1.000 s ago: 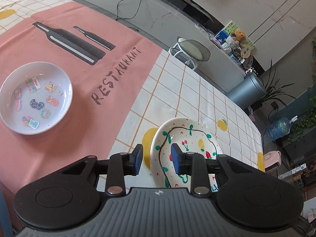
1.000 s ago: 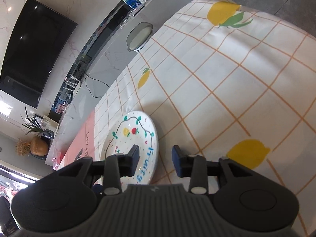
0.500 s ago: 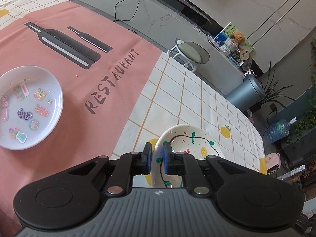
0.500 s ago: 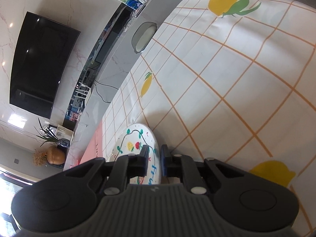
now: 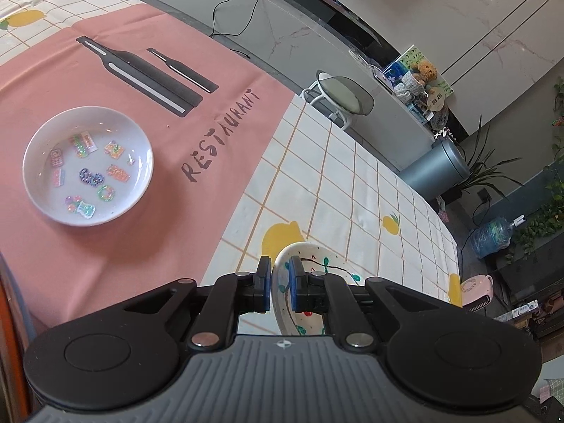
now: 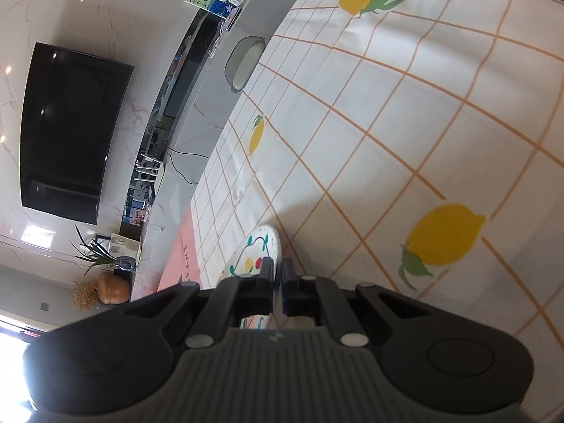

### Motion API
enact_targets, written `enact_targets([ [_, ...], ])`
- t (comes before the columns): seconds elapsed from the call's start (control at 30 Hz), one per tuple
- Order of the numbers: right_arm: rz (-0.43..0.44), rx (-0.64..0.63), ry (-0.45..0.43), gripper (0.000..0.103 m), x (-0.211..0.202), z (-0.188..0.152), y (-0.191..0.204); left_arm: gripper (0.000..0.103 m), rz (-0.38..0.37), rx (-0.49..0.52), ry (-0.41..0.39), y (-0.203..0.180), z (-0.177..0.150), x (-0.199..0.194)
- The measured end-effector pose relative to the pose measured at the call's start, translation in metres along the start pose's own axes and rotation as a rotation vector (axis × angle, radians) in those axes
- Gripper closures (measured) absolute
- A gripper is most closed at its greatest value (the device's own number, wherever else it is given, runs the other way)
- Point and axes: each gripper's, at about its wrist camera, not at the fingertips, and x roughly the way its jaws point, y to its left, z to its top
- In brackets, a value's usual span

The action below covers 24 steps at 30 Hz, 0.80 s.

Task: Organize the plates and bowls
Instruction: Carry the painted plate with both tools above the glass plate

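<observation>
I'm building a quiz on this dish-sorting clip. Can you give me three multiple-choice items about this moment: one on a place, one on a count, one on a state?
1. What does the white sticker plate rest on?
A. the pink mat
B. the lemon-print checked cloth
C. the other plate

2. How many dark bottle shapes are printed on the pink mat?
A. one
B. two
C. four

3. How does the left gripper stand on the painted plate?
A. wide open above it
B. closed on its rim
C. away from it, holding nothing

Answers: 1 A, pink shows all around that plate. 2 B, a large and a small bottle lie side by side. 3 B, its blue pads sit on either side of the rim, one inside, one outside.
</observation>
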Motion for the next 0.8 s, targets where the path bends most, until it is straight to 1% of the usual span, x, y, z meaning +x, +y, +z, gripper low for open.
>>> enact_targets([
  [0.2,-0.009,-0.005,-0.031,0.101,-0.031,-0.019,-0.001,0.093,-0.016,0.03,0.013,0.0,-0.018,-0.022],
  [0.4,-0.006,0.014,-0.054,0.101,-0.065,-0.042,-0.01,0.093,-0.043,0.039,0.016,0.001,-0.032,-0.045],
  [0.63,-0.01,0.049,-0.074,0.101,-0.098,-0.064,-0.023,0.093,-0.087,0.09,0.008,-0.007,-0.048,-0.071],
  [0.8,-0.011,0.064,-0.084,0.1,-0.12,-0.076,-0.033,0.093,-0.097,0.127,0.014,-0.01,-0.064,-0.087],
])
